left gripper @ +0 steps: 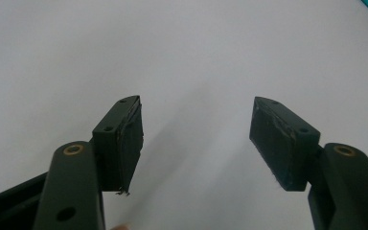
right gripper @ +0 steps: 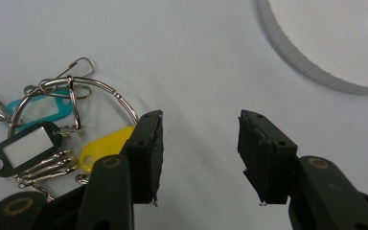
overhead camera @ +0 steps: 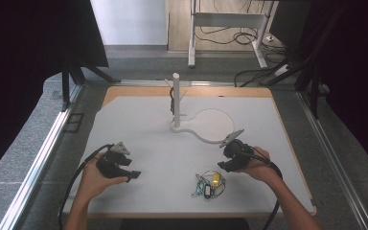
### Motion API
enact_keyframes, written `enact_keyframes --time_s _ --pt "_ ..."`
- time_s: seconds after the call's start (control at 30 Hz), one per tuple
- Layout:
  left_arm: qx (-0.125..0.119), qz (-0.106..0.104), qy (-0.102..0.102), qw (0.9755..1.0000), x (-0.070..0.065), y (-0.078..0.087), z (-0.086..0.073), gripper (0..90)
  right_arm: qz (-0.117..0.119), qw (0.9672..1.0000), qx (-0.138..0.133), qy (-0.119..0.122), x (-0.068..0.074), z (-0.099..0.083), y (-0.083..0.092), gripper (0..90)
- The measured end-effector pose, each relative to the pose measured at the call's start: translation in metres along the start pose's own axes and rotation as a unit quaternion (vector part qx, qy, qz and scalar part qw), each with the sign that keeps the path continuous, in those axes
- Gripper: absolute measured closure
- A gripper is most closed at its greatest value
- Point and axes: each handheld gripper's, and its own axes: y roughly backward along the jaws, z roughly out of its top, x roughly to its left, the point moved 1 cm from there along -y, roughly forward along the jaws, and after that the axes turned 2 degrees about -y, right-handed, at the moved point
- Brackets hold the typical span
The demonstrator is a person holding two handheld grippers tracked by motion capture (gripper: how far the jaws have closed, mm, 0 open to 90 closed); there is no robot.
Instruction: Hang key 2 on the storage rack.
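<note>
While both hands rest over the near half of the white table top (overhead camera: 143,120), the key ring bundle (overhead camera: 209,184) lies near the near edge, a little right of the middle. It is a large metal ring with a yellow tag (right gripper: 103,146), a black tag (right gripper: 23,147), a teal tag (right gripper: 48,108) and some small clips.

The right gripper (overhead camera: 226,164) is just right of the bundle and slightly farther from the person. In the right gripper view its jaws stand partly open, with only bare table between the pads; nothing is held. The bundle lies to the left of its left jaw, and the yellow tag passes behind that jaw, so I cannot tell if they touch.

The left gripper (overhead camera: 133,174) is on the left side, well apart from the bundle. Its jaws are wide open and empty, over bare white surface.

Between the two grippers the table is free. To the far side stands a white stand (overhead camera: 176,100) with an upright post, and its round flat base plate (overhead camera: 213,125) lies near the right gripper on the far side. The curved edge of this plate appears at the top right in the right gripper view, apart from the jaws.

The near edge of the table is close behind the bundle. The right edge is farther off, beyond the right forearm (overhead camera: 287,196). A wooden strip (overhead camera: 124,91) shows along the far edge.
</note>
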Motion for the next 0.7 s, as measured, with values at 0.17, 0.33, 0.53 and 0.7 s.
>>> enact_keyframes --time_s 0.17,0.33,0.53,0.7 --pt "0.001 -0.002 -0.005 1.0 -0.002 0.0 0.0 36.7 0.008 0.9999 0.004 0.005 0.003 0.001 -0.002 51.8" --pt "0.003 -0.002 -0.006 1.0 -0.002 0.0 0.0 36.6 0.017 0.9997 0.011 0.016 0.011 0.003 -0.006 52.3" --pt "0.004 -0.006 -0.009 0.9999 -0.004 -0.001 0.0 36.5 0.029 0.9989 0.018 0.032 0.019 0.007 -0.012 52.9" --pt "-0.001 -0.008 -0.009 0.9999 -0.005 0.002 -0.001 36.5 0.035 0.9981 0.028 0.043 0.025 0.01 -0.015 54.5"
